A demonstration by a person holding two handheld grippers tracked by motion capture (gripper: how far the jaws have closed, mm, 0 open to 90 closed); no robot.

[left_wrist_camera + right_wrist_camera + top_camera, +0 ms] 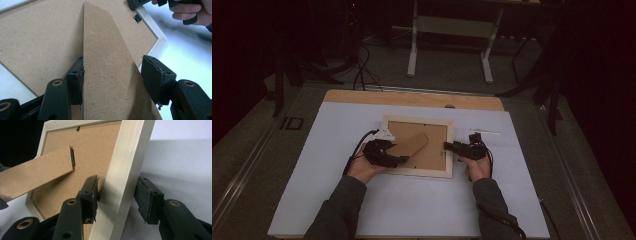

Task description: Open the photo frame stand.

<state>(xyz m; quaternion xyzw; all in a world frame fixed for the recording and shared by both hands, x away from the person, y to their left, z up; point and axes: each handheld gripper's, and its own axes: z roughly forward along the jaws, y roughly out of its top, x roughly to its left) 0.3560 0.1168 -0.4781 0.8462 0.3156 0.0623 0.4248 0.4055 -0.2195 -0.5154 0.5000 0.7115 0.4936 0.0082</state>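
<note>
- A frame (418, 145) is laid face down near the middle of the white mat (337, 200), so the brown backing (95, 150) and its hinged stand (107, 75) can be reached.
- The stand is straddled by the left gripper (112, 80): 1 pad touches its edge, the other stands clear, so the jaws are wide and nothing is clamped.
- The frame's right rail (125, 177) is bracketed by the right gripper (117, 200), probably to steady it; a gap shows at the outer pad, though the inner contact is hard to judge.

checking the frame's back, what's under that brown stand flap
Under the stand flap lies the frame's brown backing board, with a metal hinge joining them. The board beneath the flap is covered.
</note>
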